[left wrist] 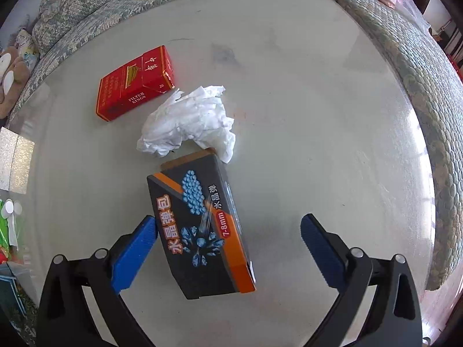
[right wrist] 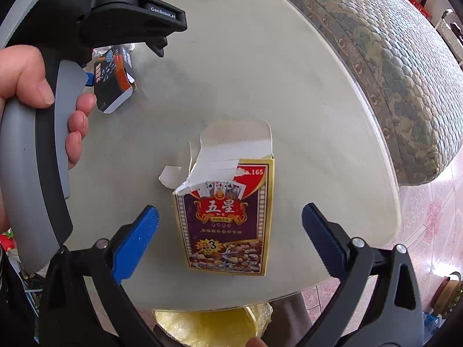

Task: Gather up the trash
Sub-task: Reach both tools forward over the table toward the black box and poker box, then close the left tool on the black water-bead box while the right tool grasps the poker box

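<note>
In the left wrist view, a black and orange box [left wrist: 202, 228] lies on the round table [left wrist: 318, 115] between the open fingers of my left gripper [left wrist: 228, 230]; the left pad touches its edge. A crumpled white tissue [left wrist: 191, 121] lies just beyond it, and a red cigarette pack [left wrist: 136, 84] farther left. In the right wrist view, a torn poker card box [right wrist: 228, 214] lies between the open fingers of my right gripper [right wrist: 230, 221], untouched. The black and orange box [right wrist: 114, 84] shows there under the left gripper's body.
A patterned sofa [left wrist: 419, 86] curves around the table's far and right sides. A yellow-lined bin [right wrist: 211, 326] sits below the table's near edge in the right wrist view. Toys and clutter [left wrist: 11, 69] lie off the table's left side.
</note>
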Demonstrator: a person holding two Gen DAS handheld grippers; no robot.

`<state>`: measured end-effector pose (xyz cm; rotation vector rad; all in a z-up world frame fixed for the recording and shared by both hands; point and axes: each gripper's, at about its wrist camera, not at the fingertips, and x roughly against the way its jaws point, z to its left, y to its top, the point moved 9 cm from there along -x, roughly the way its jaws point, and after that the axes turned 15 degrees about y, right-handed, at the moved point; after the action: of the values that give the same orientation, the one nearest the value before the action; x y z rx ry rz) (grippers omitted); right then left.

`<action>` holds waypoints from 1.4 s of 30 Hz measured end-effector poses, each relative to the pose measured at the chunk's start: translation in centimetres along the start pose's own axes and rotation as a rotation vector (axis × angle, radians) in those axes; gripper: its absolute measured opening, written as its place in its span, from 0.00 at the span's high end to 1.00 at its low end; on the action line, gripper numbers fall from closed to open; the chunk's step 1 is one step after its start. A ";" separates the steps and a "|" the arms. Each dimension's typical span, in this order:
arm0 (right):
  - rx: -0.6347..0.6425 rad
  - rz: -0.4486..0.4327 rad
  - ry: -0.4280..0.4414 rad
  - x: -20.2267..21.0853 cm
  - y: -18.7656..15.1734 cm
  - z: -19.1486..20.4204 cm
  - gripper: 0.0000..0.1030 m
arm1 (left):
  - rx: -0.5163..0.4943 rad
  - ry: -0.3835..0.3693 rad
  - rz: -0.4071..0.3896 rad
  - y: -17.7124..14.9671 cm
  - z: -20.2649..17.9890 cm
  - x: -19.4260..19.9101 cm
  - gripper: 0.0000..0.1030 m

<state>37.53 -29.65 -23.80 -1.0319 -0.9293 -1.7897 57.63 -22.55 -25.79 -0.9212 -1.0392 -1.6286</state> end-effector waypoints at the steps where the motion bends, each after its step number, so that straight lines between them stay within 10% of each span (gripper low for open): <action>1: 0.000 0.000 -0.004 -0.2 0.1 0.0 0.06 | 0.016 -0.011 0.012 -0.2 0.0 -0.3 0.06; 13: 0.029 -0.002 -0.069 -1.5 0.3 0.3 0.21 | 0.037 -0.046 -0.024 1.4 -1.1 -0.6 0.11; 15: 0.051 -0.025 -0.111 -1.1 0.4 0.3 0.41 | 0.042 -0.067 -0.036 1.7 -1.1 -0.1 0.20; 20: 0.054 -0.023 -0.106 -1.2 0.2 0.7 0.42 | 0.019 -0.094 -0.075 1.9 -2.2 1.0 0.46; 42: 0.119 -0.045 -0.077 1.1 0.8 2.0 0.42 | 0.099 -0.087 -0.021 -0.8 4.6 1.9 0.49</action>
<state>38.48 -28.51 -21.84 -1.0174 -1.1008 -1.7189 56.86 -18.74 -22.58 -0.9238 -1.1819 -1.5509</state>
